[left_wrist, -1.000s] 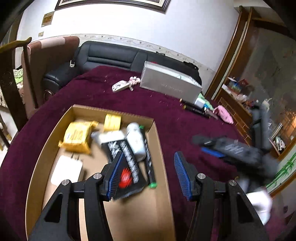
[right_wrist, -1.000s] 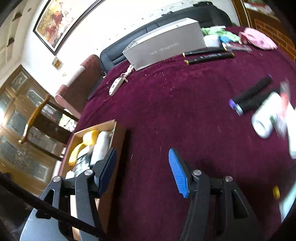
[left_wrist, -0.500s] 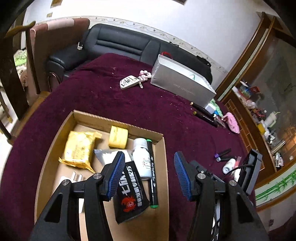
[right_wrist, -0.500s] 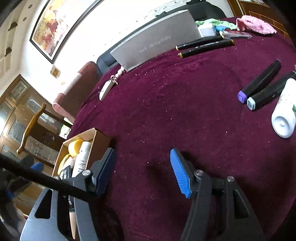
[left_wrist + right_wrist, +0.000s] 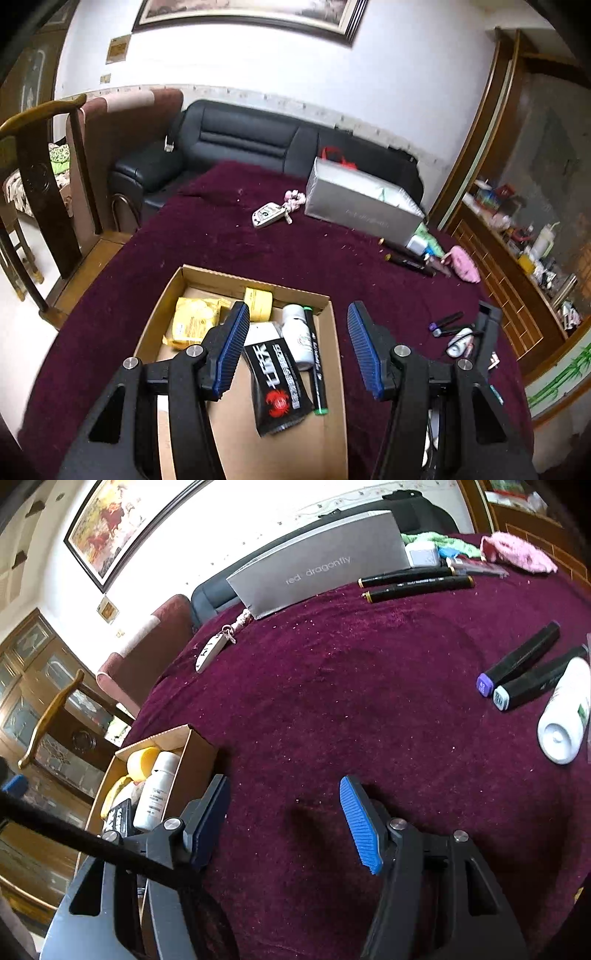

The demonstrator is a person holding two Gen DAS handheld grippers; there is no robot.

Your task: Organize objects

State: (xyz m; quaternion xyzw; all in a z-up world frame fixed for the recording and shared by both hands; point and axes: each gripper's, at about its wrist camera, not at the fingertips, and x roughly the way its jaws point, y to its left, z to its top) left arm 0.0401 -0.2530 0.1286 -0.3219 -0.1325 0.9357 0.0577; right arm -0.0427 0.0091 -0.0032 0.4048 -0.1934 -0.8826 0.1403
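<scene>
Both grippers released, empty: left gripper over box, right gripper above cloth. White bottle lies beside markers; risk: round bottle rolls when pinched.

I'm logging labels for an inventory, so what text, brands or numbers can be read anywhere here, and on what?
"red dragonfly": on the side of the grey box at the far edge of the table.
Black packet in the cardboard box: white Chinese characters and a red crab logo, too blurred to read.
White bottle in the box: label print too small.
Marker barrels and cap ends: print unreadable.
Key fob: marking unreadable.
</scene>
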